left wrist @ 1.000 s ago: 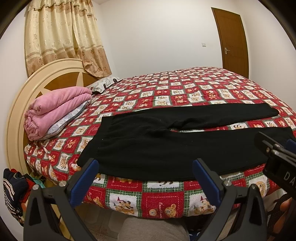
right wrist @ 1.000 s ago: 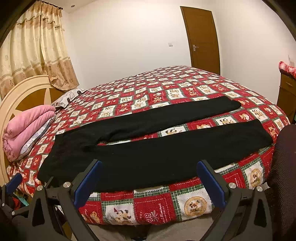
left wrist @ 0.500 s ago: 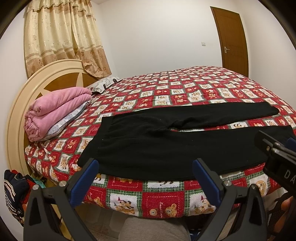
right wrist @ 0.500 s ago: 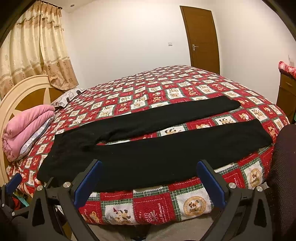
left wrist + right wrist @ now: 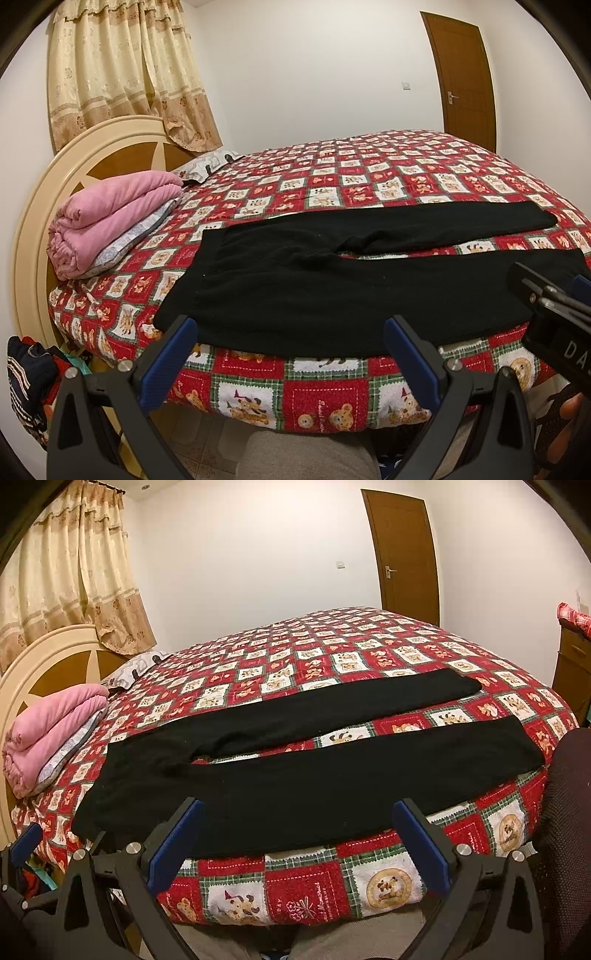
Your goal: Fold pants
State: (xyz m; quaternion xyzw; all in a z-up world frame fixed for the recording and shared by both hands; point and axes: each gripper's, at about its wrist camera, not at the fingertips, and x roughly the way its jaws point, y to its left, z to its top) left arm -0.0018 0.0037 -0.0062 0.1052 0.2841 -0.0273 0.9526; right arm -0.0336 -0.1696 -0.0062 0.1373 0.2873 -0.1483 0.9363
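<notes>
My left gripper [image 5: 290, 354] and right gripper [image 5: 295, 836] hang wide open, empty, short of the bed [image 5: 303, 890]. The black pants [image 5: 295, 775] lie flat along its near edge; I'd pinch waistband and hem together, low.

Light: warm, even indoor lighting is seen in both views | Shadows: soft, only under the bed [image 5: 332, 387] edge | Glare: none noted | Focus: sharp throughout | Distortion: strong fisheye bending and dark vignetting are seen at the corners
</notes>
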